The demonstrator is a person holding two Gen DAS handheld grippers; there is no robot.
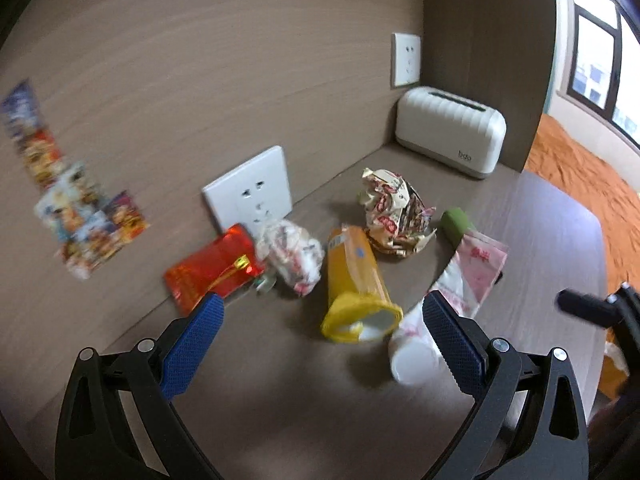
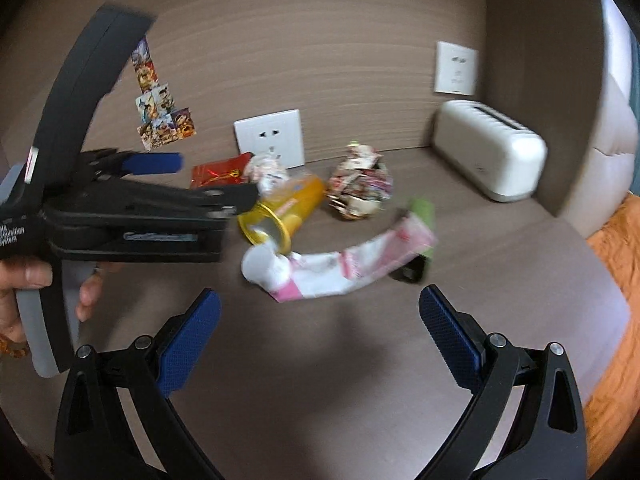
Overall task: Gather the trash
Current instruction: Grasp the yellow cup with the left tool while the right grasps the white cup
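Left gripper (image 1: 320, 332) is spread wide over the desk (image 1: 280, 400), its pads either side of the yellow tube (image 1: 354, 280) and pink wrapper (image 1: 460, 280), touching neither; right gripper (image 2: 320, 328) is likewise agape and empty, nearer the desk's front edge. Only the right view shows a hand (image 2: 24, 284) on the left tool's grip, w/ that tool blocking part of the red packet (image 2: 218, 172); only the left view shows the window (image 1: 596, 48). Both pics are motion-blurred: crumpled wrapper (image 1: 394, 212), white wad (image 1: 292, 252), green item (image 1: 456, 224) and wall stickers (image 1: 64, 184) are hard to read.
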